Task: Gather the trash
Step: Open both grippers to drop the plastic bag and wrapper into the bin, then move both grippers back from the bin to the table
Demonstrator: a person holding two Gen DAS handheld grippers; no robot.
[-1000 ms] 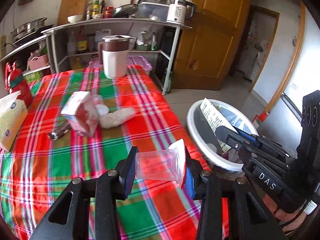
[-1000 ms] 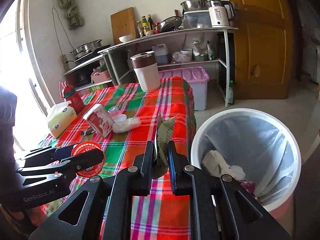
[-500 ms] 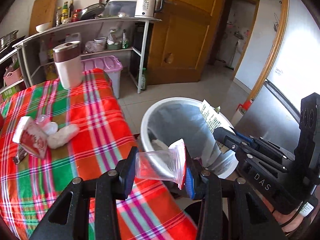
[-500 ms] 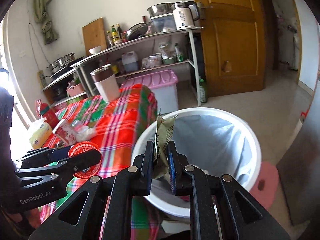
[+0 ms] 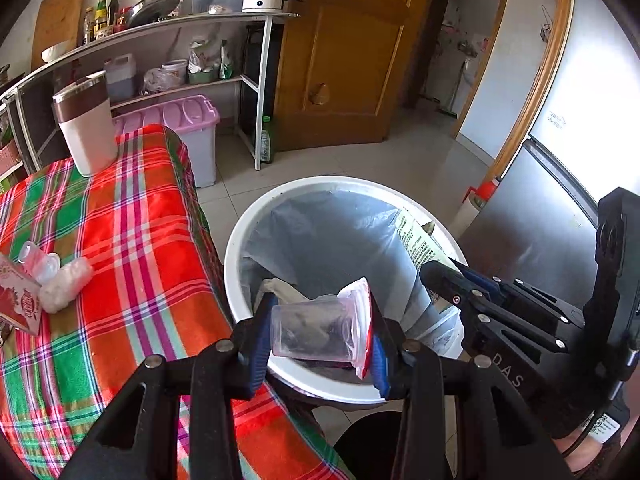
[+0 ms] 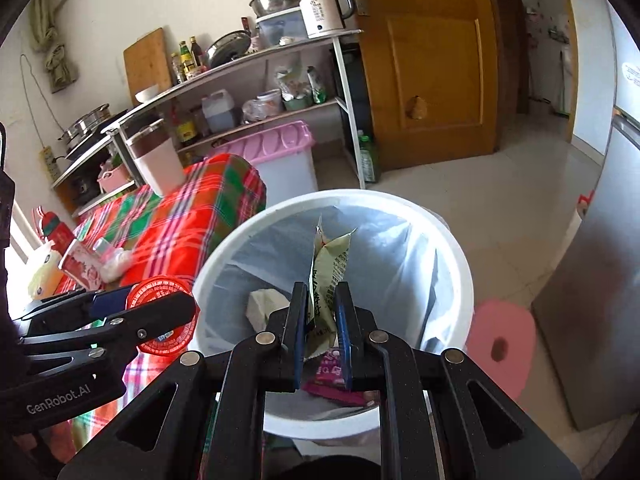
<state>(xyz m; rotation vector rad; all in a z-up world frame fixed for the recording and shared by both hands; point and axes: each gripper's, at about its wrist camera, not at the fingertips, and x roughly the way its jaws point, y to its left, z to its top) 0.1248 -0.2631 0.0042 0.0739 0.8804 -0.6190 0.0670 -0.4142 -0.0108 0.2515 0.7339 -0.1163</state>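
Both claws now hang over bin [image 5: 240, 248], off worktop [image 5: 120, 240]. Left claw [image 5: 320, 334], lower centre, pinches cup [image 5: 316, 332]; right claw [image 6: 322, 322] pinches wrapper [image 6: 330, 264], centre frame.

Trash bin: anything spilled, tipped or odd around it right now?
Nothing stands out. The trash bin stands upright with its liner in place. The left gripper holds a clear plastic cup on its side over the bin; the right gripper grips a green wrapper above it.

The left tongs [image 5: 318, 338] grip a clear plastic cup [image 5: 316, 330] sideways above the white trash bin [image 5: 240, 240].
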